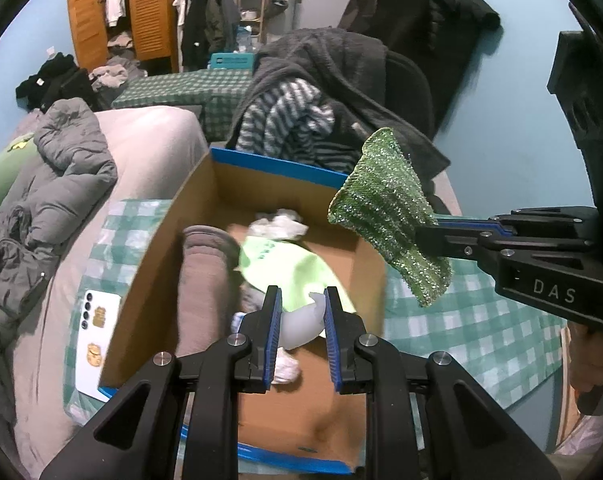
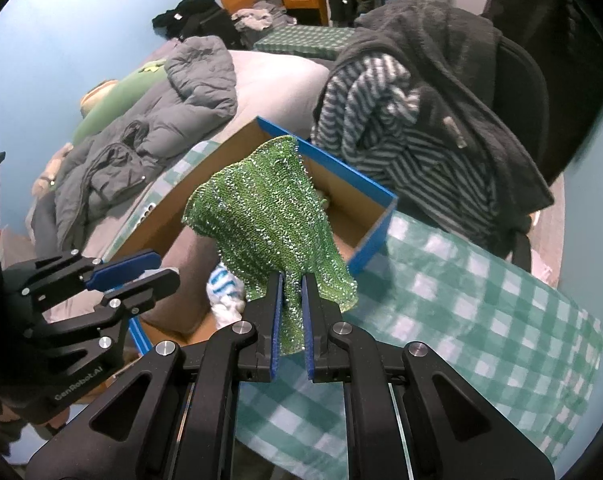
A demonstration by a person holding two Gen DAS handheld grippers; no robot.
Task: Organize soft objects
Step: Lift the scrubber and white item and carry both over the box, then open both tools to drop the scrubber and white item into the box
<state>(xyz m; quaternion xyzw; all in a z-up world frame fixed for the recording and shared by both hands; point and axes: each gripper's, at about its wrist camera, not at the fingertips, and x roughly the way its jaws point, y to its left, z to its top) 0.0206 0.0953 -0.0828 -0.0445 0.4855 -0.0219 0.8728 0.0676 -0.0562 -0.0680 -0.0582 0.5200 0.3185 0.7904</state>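
Both tools tilt steeply downward over the cardboard box [image 1: 285, 168]. The left tool [image 1: 301, 312] pinches a white soft lump [image 1: 301, 324] above the box's inside. The right tool [image 2: 291, 312] pinches a sparkly green cloth [image 2: 269, 216] over the box's blue right edge. Inside lie a grey roll [image 1: 205, 276], a light-green cloth [image 1: 281, 264] and crumpled white material [image 1: 279, 224].

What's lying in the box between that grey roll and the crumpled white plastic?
A light green cloth, seen in the left wrist view, inside the cardboard box.
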